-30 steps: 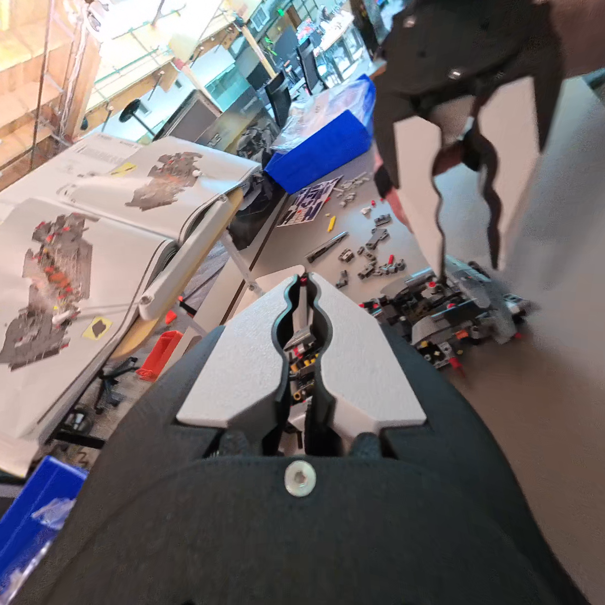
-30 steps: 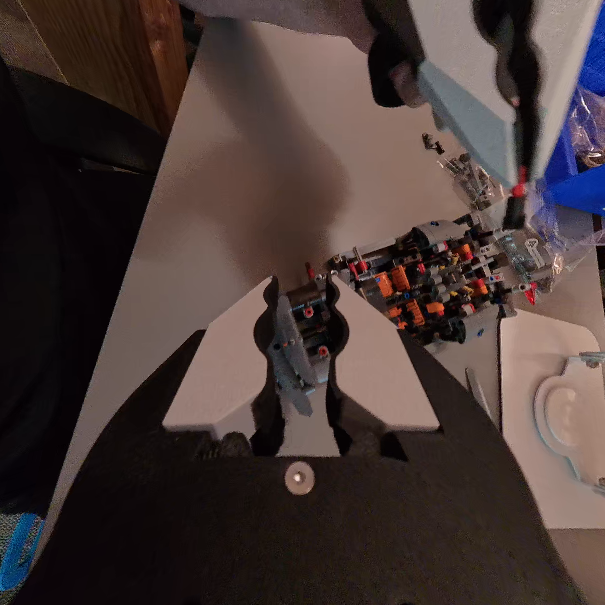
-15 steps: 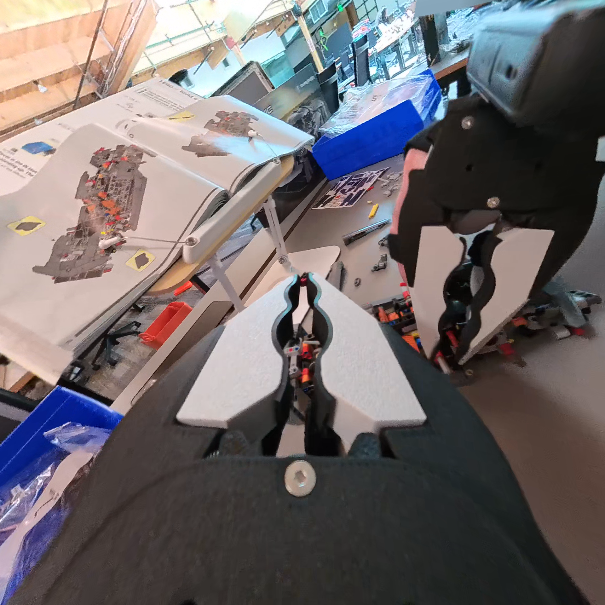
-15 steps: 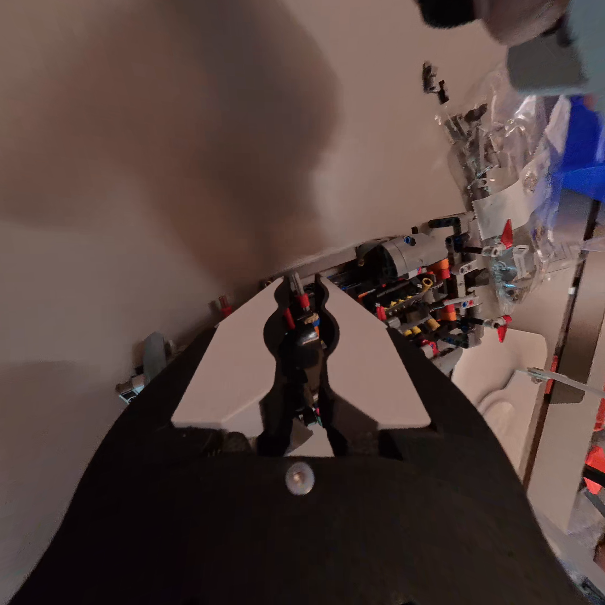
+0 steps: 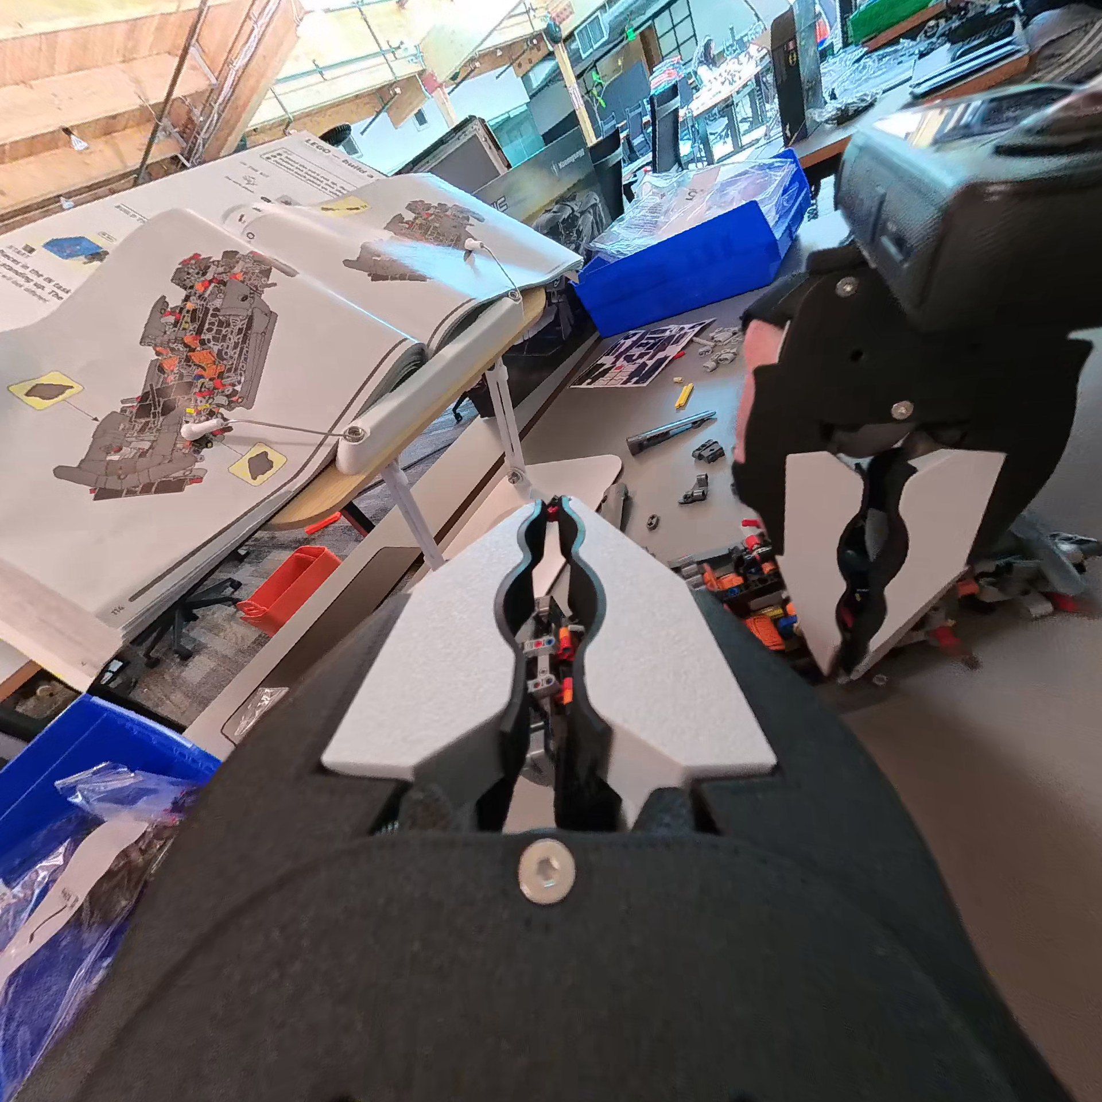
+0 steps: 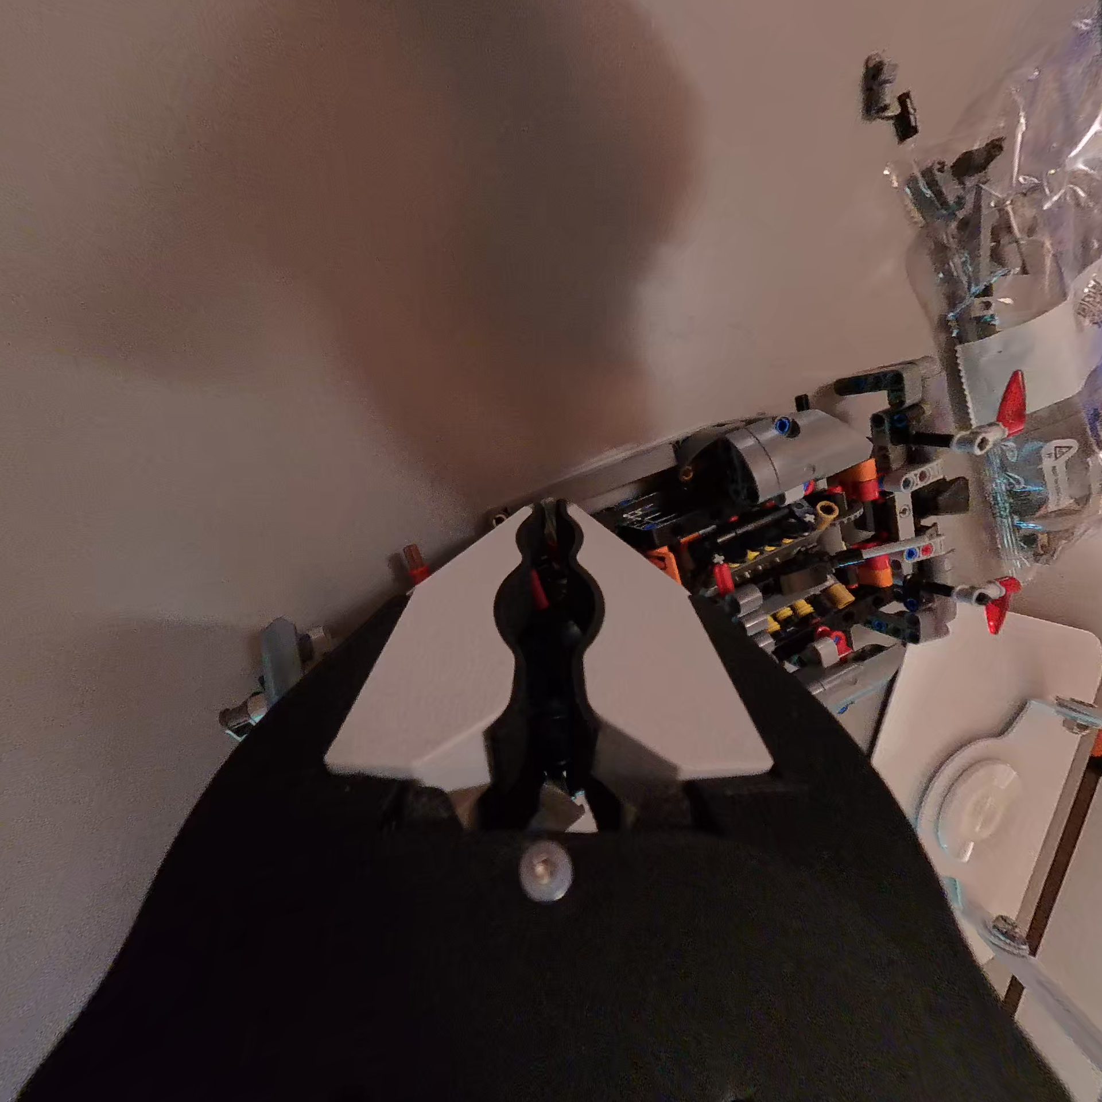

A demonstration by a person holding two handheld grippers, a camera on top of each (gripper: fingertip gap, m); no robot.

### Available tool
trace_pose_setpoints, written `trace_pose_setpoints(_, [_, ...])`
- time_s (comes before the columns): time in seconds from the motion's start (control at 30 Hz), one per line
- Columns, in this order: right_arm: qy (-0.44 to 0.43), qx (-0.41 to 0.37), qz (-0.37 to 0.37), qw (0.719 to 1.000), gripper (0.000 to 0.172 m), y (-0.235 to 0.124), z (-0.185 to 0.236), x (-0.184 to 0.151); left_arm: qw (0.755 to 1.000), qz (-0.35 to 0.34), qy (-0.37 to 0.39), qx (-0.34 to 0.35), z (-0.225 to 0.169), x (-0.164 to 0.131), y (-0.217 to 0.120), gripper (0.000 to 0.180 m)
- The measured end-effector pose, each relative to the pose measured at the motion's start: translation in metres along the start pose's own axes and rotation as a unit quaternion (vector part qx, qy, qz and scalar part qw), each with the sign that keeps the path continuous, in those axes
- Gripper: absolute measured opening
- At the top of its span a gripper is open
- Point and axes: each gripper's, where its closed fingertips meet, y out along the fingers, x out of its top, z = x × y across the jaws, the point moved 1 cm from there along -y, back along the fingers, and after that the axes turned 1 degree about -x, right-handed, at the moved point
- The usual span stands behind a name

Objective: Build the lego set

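Left gripper (image 5: 554,507) clenched on a small red pin (image 5: 552,508); right gripper (image 6: 551,507) clenched on a thin part of the brick model (image 6: 835,554) on the table (image 6: 238,298). Best to hold steady, without twisting.

bright daylight pours in up top over pale timber beams (image 5: 107,89) and a slanted ceiling. a long open workroom runs back, with rows of desks (image 5: 930,65) and black office chairs (image 5: 662,119). down low, grey patterned carpet (image 5: 197,656) shows beside a chair's wheeled base (image 5: 173,620). the near grey tabletop (image 6: 238,298) lies dim under a broad soft shadow.
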Motion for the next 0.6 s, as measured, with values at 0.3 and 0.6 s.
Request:
trace_pose_setpoints(0.3, [-0.053,0.041,0.002,0.998,0.001,-0.028,0.039,-0.034,1.0,0.005,-0.008,-0.012,-0.005,-0.004,0.007,0.002])
trace_pose_setpoints(0.6, [-0.065,0.033,0.002,0.997,0.002,-0.051,0.056,-0.065,0.999,-0.007,-0.033,-0.036,-0.018,0.006,0.016,0.002])
